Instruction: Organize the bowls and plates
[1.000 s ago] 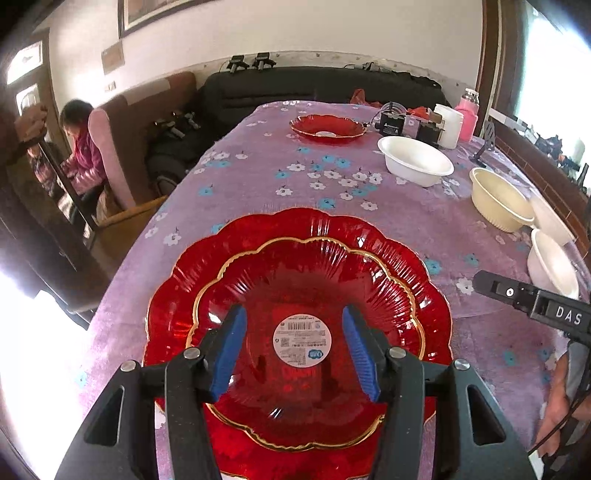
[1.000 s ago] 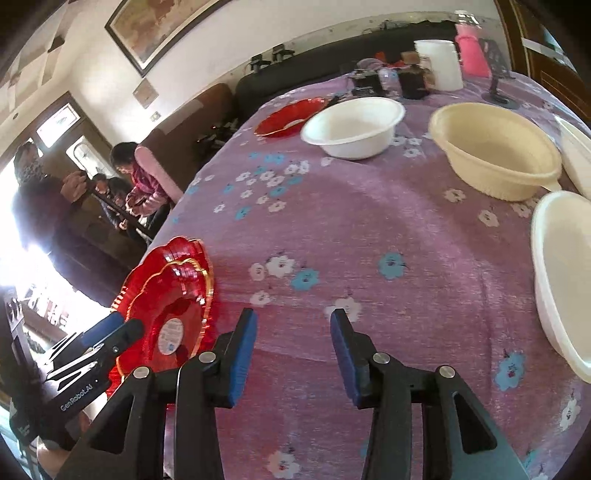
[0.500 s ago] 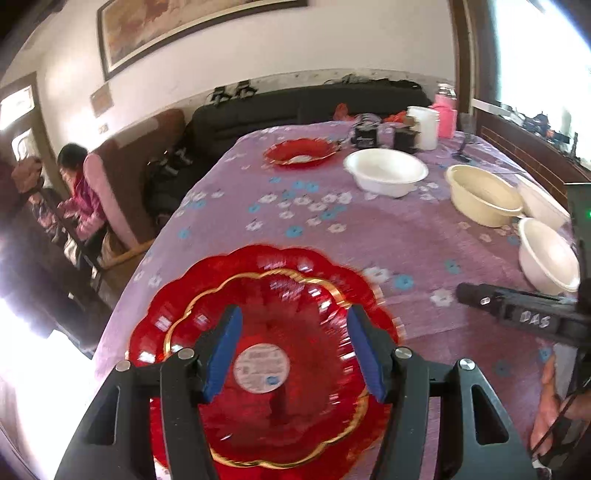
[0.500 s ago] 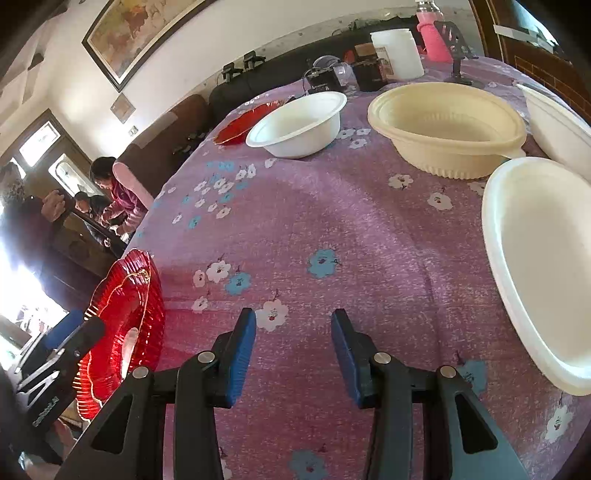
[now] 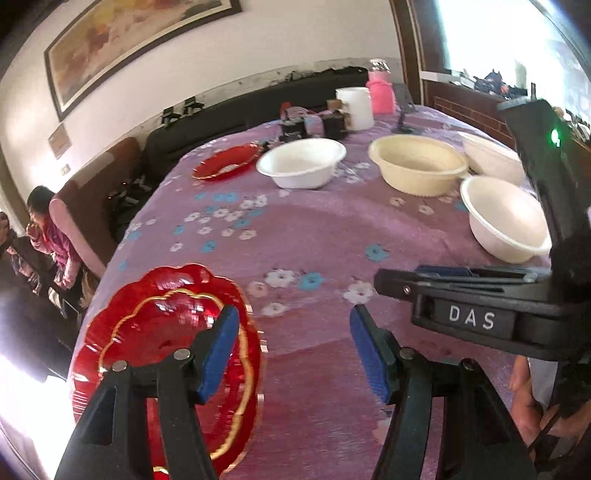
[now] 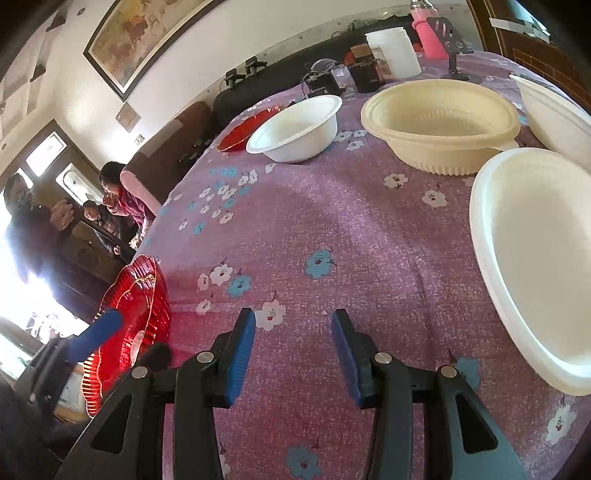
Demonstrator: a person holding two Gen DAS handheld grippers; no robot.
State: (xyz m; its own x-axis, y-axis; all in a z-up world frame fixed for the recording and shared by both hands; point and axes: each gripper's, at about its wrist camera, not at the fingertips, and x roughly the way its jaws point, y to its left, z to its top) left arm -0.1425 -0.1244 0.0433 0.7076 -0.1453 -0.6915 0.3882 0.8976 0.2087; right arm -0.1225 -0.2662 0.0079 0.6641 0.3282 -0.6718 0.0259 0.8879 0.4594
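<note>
Stacked red scalloped plates (image 5: 147,354) lie at the table's near left edge; they also show in the right wrist view (image 6: 133,325). My left gripper (image 5: 295,350) is open and empty just right of them. My right gripper (image 6: 293,350) is open and empty over bare cloth; it shows in the left wrist view (image 5: 461,291). A white bowl (image 6: 535,258) sits close to its right. A cream bowl (image 6: 439,122), another white bowl (image 6: 295,129), a white dish (image 6: 557,114) and a far red plate (image 5: 225,162) stand further back.
The table has a purple flowered cloth (image 6: 332,229). A white tub (image 6: 393,51), a pink bottle (image 6: 430,33), a phone stand (image 6: 456,48) and dark boxes (image 6: 325,83) stand at the far end. People (image 6: 118,192) sit at the left beyond the table edge.
My left gripper has drawn back and swung right off the red plates, which now lie at its left. My right gripper has moved toward the white bowl on the right.
</note>
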